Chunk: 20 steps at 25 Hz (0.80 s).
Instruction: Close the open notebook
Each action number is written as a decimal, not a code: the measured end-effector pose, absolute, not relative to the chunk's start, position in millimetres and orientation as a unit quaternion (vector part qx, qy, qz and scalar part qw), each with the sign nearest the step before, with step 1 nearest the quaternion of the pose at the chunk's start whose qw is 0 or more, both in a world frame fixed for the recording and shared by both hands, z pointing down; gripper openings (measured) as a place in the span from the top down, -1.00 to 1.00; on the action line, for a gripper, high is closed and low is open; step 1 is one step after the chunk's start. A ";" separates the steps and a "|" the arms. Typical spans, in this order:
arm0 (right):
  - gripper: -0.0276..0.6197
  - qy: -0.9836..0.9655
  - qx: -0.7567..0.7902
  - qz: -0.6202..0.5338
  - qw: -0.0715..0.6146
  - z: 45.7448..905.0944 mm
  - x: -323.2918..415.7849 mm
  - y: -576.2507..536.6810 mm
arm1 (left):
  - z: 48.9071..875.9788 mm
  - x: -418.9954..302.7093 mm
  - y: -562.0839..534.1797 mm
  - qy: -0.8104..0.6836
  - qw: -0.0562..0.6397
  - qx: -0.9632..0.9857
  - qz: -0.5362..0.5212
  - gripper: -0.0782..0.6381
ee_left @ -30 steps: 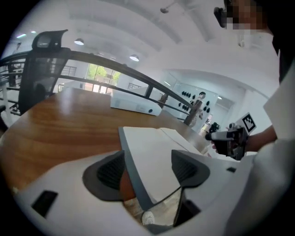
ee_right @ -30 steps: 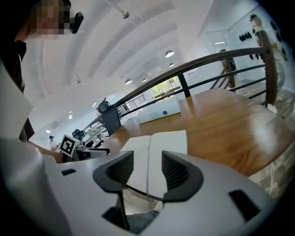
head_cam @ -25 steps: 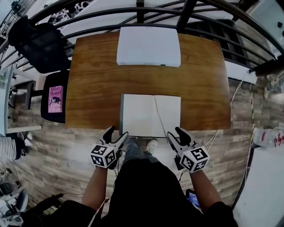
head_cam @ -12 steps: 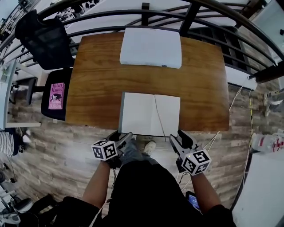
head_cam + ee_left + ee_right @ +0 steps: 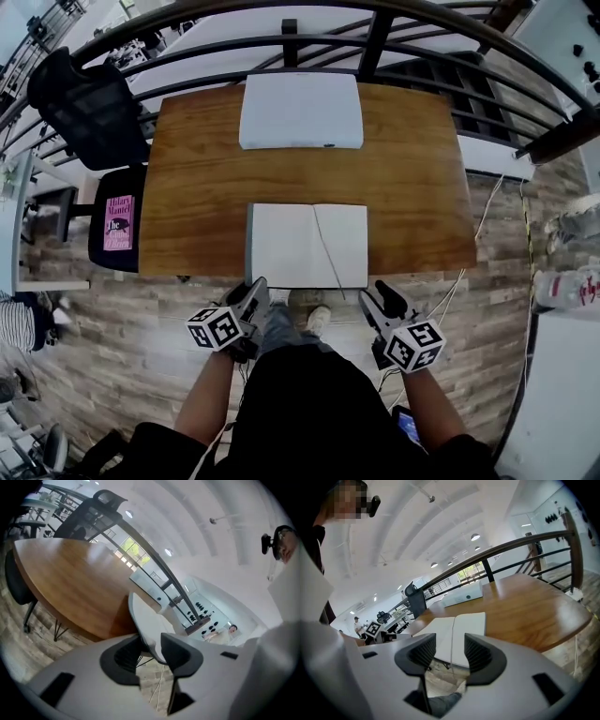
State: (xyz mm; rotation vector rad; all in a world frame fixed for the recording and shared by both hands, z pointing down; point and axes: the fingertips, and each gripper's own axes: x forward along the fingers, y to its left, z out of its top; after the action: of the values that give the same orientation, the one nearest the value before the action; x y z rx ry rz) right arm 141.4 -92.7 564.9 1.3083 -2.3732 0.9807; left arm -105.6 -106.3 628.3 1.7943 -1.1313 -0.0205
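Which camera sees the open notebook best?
The head view: it looks down on the whole notebook, spread flat. The left gripper view shows it nearly edge-on; the right gripper view skims low across it.

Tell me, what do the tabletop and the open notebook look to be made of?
The tabletop looks like wood or veneer, glossy: brown grain streaks, soft reflections. The open notebook looks like matte white paper; the grey cover edge at its left could be card or cloth.
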 end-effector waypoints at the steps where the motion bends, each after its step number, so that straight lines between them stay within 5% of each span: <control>1: 0.34 -0.817 0.451 0.337 0.128 563.9 142.2 -91.3 | 621.4 -102.7 -106.3 -0.465 0.481 0.743 -0.010 0.41; 11: 0.34 -0.815 0.466 0.331 0.098 554.3 151.2 -79.3 | 555.1 -50.7 -110.9 -0.406 0.336 0.848 0.061 0.48; 20: 0.34 -0.795 0.511 0.321 0.064 536.0 179.6 -66.6 | 533.6 8.5 -110.1 -0.315 0.314 0.892 0.079 0.45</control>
State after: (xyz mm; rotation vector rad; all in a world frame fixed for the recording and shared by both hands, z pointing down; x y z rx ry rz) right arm 179.6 -66.6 536.0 1.5430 -2.4015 0.9687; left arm 8.5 -110.1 533.6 2.3512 -0.8303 0.2083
